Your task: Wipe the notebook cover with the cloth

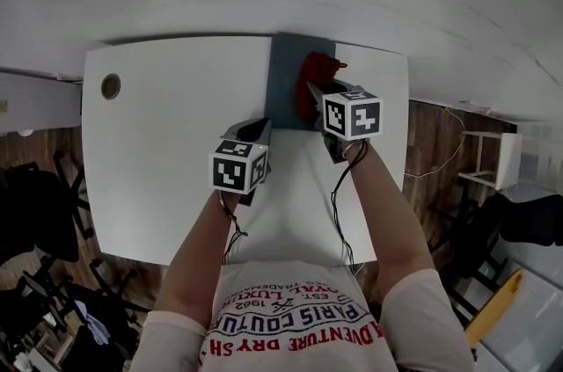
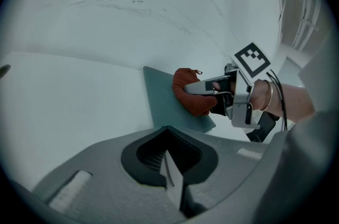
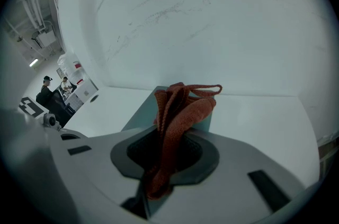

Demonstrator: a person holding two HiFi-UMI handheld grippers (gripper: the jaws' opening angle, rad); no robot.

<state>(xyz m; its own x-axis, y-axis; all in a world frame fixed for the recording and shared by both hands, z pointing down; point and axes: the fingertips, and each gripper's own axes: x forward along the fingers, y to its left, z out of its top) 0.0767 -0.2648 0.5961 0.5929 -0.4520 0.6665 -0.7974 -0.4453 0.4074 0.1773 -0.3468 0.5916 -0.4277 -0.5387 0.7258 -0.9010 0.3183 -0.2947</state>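
right gripper (image 3: 153,186) clamped on cloth (image 3: 183,109), cloth on notebook (image 1: 283,76) | left gripper (image 2: 170,175) jaws together, empty, at notebook's 6 o'clock | risk: unpinned notebook may slide toward 12 under wiping

The rust-red knitted cloth (image 3: 183,109) is one plain colour throughout. The flat notebook cover (image 1: 285,80) is a dull, unpatterned teal-grey. The smooth tabletop (image 1: 167,142) is plain white, with a brown-rimmed round hole (image 1: 111,85). The left gripper (image 1: 253,131) and the right gripper (image 1: 314,91) have pale grey bodies, black jaw recesses and cubes of black-and-white square markers. The wooden floor planks (image 1: 435,142) are dark reddish brown.
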